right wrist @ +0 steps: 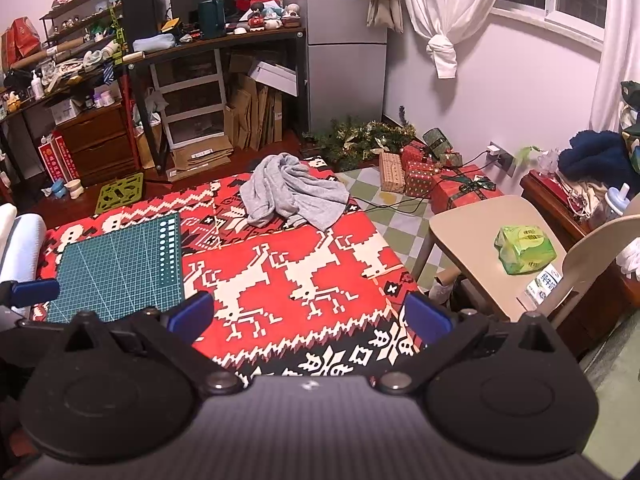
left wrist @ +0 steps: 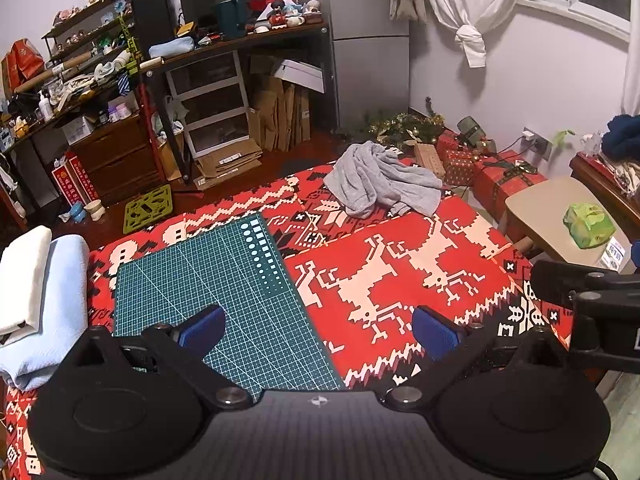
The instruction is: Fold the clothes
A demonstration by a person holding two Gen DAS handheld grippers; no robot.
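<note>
A worktop (left wrist: 400, 240) covered by a red reindeer-patterned cloth fills the view. A green cutting mat (left wrist: 208, 288) lies flat on its left part. At the far edge, well apart from both grippers, a grey garment (left wrist: 380, 180) sits in a crumpled heap, not yet folded. At the left edge, a white cloth (left wrist: 24, 276) rests folded on a folded pale blue one (left wrist: 64, 300), likely finished pieces set aside. The left gripper (left wrist: 318, 330) and right gripper (right wrist: 308, 316) hover over the near edge, jaws spread wide and empty, probably ready to reach for the heap.
</note>
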